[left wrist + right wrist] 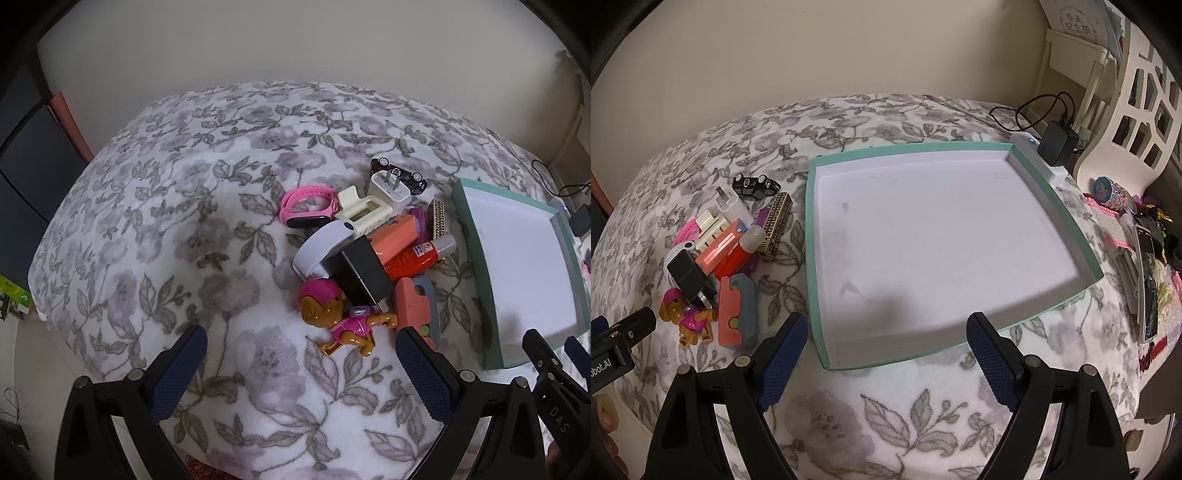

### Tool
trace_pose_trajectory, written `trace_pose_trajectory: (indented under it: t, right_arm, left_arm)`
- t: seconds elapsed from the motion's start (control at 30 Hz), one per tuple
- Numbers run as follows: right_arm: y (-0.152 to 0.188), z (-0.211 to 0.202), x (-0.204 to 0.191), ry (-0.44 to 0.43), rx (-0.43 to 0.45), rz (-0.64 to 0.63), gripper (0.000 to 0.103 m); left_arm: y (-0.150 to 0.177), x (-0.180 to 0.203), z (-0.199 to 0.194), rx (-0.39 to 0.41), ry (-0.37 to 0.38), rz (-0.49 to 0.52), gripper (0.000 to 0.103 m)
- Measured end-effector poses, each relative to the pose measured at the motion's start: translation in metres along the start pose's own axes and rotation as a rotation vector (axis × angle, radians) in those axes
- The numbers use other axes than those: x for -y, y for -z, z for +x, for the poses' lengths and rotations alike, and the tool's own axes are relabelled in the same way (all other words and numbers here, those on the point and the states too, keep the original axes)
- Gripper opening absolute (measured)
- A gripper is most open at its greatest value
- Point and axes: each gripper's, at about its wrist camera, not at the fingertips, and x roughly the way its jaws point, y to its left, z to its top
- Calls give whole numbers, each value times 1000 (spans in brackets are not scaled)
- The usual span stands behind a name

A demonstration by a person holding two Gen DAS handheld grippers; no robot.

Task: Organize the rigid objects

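Only the right wrist view shows the tray [816, 236] whole; both grippers [299, 369] [886, 354] gape.

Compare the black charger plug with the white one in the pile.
The black plug lies near the toy dog, prongs pointing down toward it; the white plug lies at the far end by the toy car, prongs up. The black one rests on other items. Both are cube-shaped plugs outside the tray.

Domestic interior, probably a bedroom: a floral fleece blanket [871, 413] covers a soft raised surface against a plain wall [812, 48]. Beside it stand a white lattice-backed chair [1137, 110], a plugged-in charger [1058, 142] and scattered children's trinkets [1112, 192].
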Motion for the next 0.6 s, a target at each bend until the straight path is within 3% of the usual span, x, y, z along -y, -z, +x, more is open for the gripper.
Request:
trace_pose_trajectory:
  t: [0.6]
  right_arm:
    - [0,1,2,5,-3,8,88]
  left_arm:
    - [-1,1,-2,-3,3,13,103]
